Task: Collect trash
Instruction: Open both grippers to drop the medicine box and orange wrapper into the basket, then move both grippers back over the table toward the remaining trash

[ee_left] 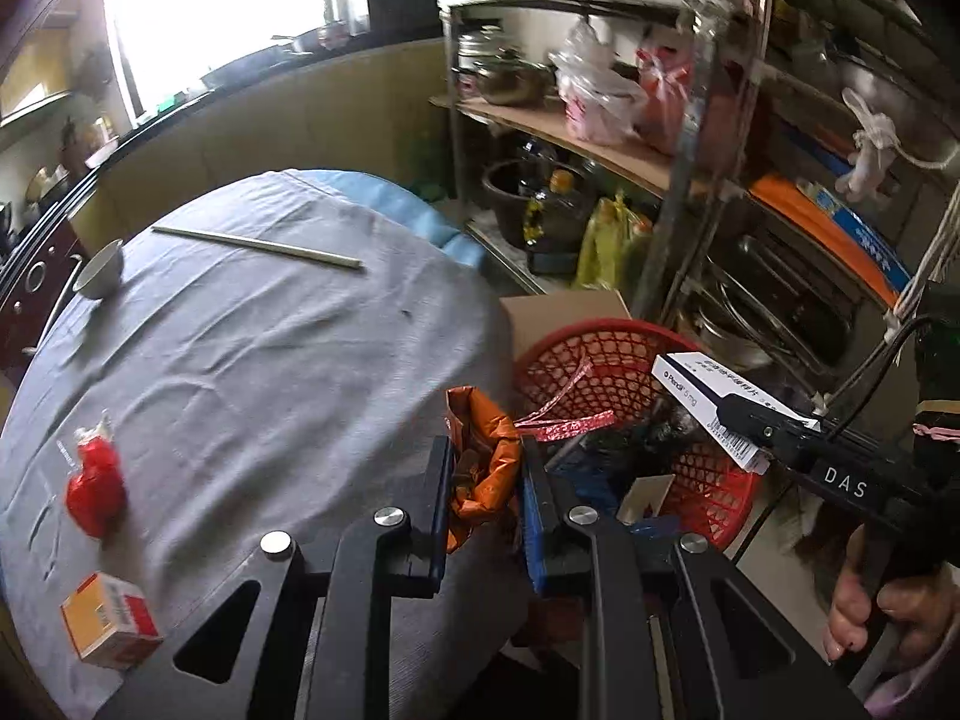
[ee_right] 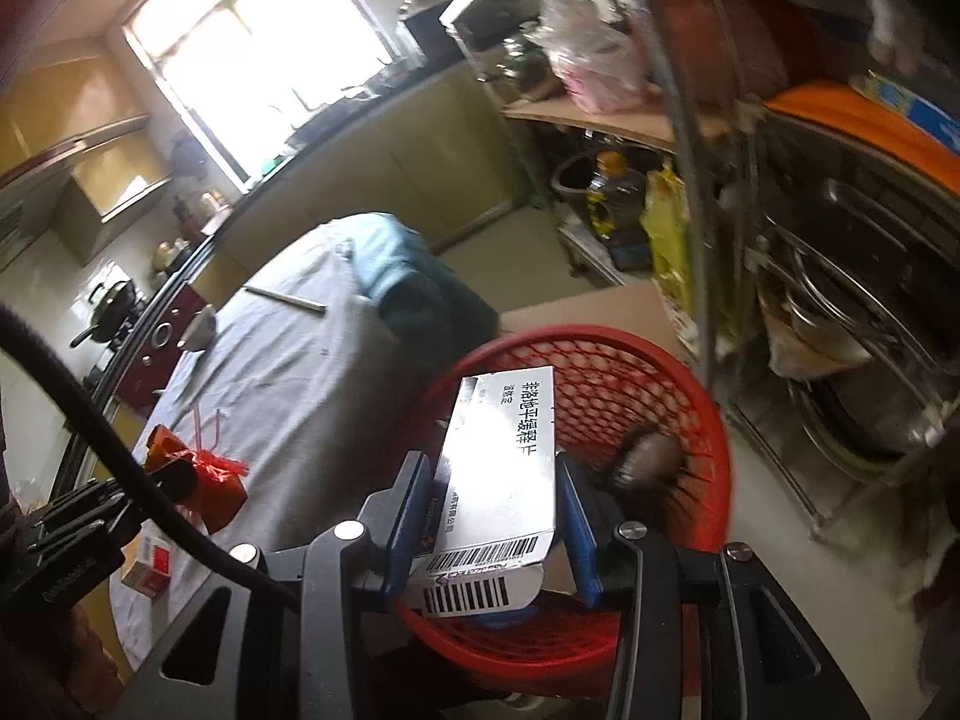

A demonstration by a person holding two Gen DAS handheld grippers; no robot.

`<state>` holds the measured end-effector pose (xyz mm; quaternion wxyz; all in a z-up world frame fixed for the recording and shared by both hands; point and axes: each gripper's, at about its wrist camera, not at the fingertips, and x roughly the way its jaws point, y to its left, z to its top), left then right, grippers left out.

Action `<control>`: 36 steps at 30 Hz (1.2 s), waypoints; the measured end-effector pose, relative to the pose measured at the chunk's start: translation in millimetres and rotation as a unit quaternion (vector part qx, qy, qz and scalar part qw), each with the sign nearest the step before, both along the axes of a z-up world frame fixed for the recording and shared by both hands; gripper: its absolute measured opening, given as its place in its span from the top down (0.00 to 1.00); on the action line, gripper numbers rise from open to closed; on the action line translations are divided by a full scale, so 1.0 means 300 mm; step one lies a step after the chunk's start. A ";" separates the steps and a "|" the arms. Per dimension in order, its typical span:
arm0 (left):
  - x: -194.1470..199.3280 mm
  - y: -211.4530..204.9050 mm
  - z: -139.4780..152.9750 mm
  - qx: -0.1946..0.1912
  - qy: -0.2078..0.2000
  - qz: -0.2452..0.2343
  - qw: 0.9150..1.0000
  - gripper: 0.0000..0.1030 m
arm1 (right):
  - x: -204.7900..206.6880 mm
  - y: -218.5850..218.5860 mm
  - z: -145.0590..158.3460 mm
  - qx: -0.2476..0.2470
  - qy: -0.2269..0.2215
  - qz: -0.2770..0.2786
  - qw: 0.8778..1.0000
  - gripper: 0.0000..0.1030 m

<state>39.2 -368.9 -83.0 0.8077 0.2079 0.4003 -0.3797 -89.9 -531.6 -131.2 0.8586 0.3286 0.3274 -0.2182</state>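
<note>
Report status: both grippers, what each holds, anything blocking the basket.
Left gripper shut on orange wrapper, at table edge. Right gripper shut on white box, above red basket. Basket mouth unobstructed.

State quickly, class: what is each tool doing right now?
Left tool: closed on a crumpled orange wrapper.
Right tool: closed on a white medicine box, above the red basket.
</note>
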 end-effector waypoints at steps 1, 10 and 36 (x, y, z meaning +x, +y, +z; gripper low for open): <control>-0.005 -0.015 -0.009 0.003 0.004 -0.005 1.000 0.79 | -0.009 -0.008 -0.008 0.002 0.002 -0.004 1.000 0.57; -0.030 -0.110 -0.066 0.025 0.012 -0.025 0.999 0.79 | -0.046 -0.064 -0.057 0.022 0.003 -0.024 0.999 0.57; -0.056 -0.112 -0.043 0.026 -0.013 -0.044 0.999 0.43 | -0.051 -0.104 -0.069 0.061 0.012 -0.054 0.997 0.48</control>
